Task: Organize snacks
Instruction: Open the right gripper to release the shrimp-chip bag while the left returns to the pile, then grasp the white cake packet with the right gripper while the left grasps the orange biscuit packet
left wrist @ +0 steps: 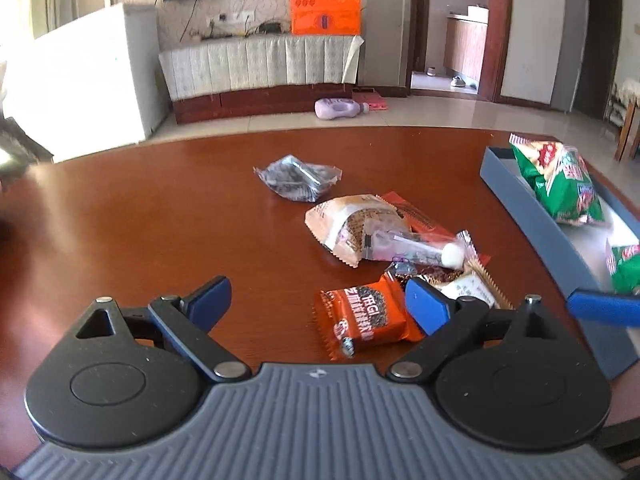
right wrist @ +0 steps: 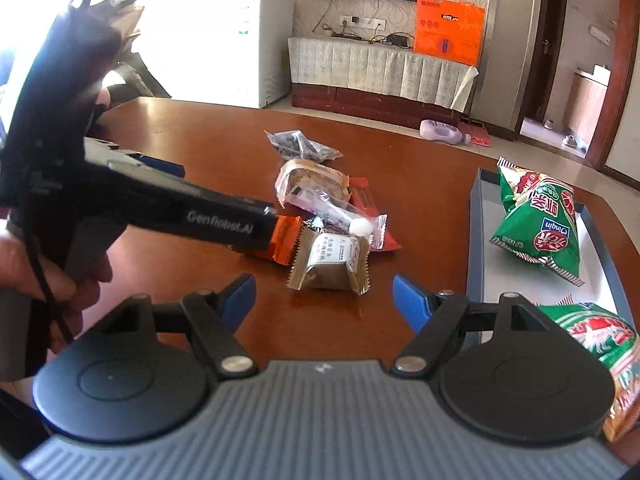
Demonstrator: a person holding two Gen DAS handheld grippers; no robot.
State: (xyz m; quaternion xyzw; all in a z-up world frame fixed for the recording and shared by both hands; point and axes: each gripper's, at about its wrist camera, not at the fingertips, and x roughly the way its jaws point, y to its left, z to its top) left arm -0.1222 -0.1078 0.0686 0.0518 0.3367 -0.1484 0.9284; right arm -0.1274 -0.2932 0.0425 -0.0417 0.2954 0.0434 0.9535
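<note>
A pile of snack packets lies mid-table: an orange packet [left wrist: 366, 318], a tan cake packet [left wrist: 352, 226], a clear lollipop wrapper [left wrist: 416, 250] and a dark packet [left wrist: 298, 178] farther back. My left gripper [left wrist: 318, 304] is open, its jaws on either side of the orange packet. My right gripper [right wrist: 324, 298] is open just in front of a brown cake packet [right wrist: 330, 262]. A blue tray [right wrist: 476, 248] on the right holds green chip bags [right wrist: 540, 224]. The left gripper's body [right wrist: 160, 200] crosses the right wrist view.
The wooden table [left wrist: 160, 220] has its far edge beyond the dark packet. A white chest freezer [right wrist: 248, 40], a TV cabinet [left wrist: 260, 64] with an orange bag [left wrist: 324, 4], and a purple bottle [left wrist: 340, 108] on the floor are behind.
</note>
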